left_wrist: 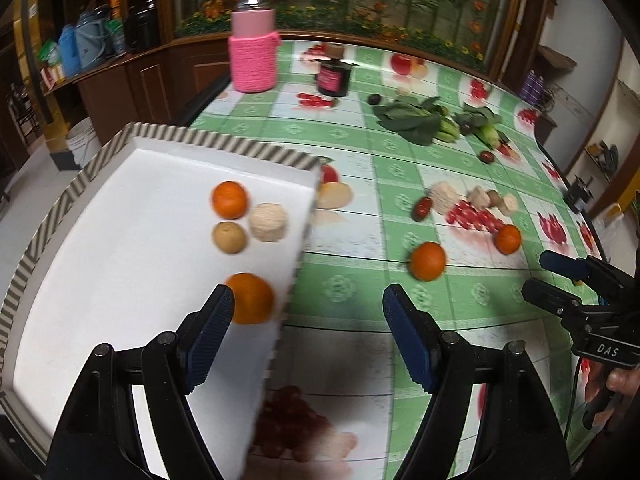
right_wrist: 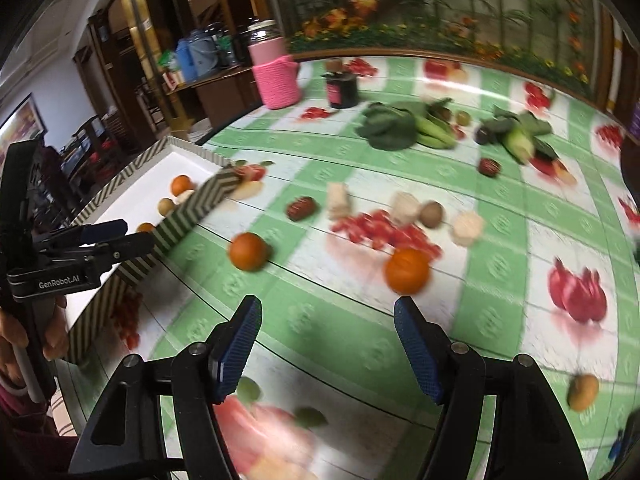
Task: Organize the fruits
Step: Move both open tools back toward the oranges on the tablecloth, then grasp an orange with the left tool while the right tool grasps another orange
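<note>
**A:** Left wrist view first. What can't you make out?

**B:** The near corner of the white tray runs behind the left gripper, and the whole view is a bit smeared. The right gripper pokes in at the right edge, its body cut off by the frame.

**A:** And the left tongs?

**B:** Gaping wide, nothing between the pads. The left pad hangs over the tray, just in front of an orange that lies by the tray's right wall. Further in lie a mandarin, a brown fruit and a pale foam-wrapped fruit, all close together.

**A:** Room to move?

**B:** Open tablecloth right of the tray; a loose orange and a smaller one lie well apart from the tray wall.

**A:** Now the right wrist view.

**B:** Blurrier still. The tray's chevron wall hides part of the fruit inside. The left gripper comes in from the left edge over the tray.

**A:** The right tongs?

**B:** The right gripper is spread wide too, holding nothing, above bare cloth. Two oranges sit ahead of it: one just beyond the right pad, one beyond the left. Behind them, a red date and some foam-wrapped fruit; leafy greens further back.
</note>
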A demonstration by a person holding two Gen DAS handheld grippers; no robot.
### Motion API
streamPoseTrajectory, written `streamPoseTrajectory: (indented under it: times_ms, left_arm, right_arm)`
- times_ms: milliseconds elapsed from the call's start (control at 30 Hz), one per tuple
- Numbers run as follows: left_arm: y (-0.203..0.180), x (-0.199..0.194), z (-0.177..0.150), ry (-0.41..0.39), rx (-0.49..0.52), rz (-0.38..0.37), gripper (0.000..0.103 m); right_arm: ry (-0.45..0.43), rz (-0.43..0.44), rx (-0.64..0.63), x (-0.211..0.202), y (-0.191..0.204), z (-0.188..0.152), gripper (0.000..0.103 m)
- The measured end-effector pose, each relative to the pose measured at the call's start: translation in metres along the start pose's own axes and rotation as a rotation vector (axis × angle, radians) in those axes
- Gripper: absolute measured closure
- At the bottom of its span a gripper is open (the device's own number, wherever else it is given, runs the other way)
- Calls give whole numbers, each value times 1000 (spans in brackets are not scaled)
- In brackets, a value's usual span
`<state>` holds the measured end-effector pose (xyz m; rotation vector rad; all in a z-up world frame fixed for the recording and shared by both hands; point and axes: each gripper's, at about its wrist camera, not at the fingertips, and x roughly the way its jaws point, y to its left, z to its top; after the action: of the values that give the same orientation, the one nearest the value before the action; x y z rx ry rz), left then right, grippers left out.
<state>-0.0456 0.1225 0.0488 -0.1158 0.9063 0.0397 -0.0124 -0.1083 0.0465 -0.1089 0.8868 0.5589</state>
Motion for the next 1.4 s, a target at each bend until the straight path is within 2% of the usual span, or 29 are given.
streamPoseTrajectory:
  times_ms: [267,733,933,1100,1133,1233,1267,1400]
  left_arm:
    - [-29,10,1,20,57,-33,26]
    - [-60,41,10,58,110,-51,27]
    - [-67,54,14,73,122,-40,27]
    - [-69,59,14,70,133,-31,27]
    - [-70,60,15,71,135,-32,29]
    - [-70,64,14,81,133,-52,63]
    - [-70,63,15,68,138,-37,72]
    - [-66,59,14,66,120,-44,72]
  right_arm:
    - [-3,-47,38,-11,-32,-9,32]
    - [46,-51,8,32,-42,19,34]
    - [67,-45,-28,43,-38,22,49]
    - [85,-46,-48,52,-38,23,69]
    - [76,-49,-48,52,-39,23,69]
    - [67,-36,-34,51,-41,22,70]
    - [65,-35,-33,51,-41,21,70]
    - [62,-23,-27,47,-40,19,70]
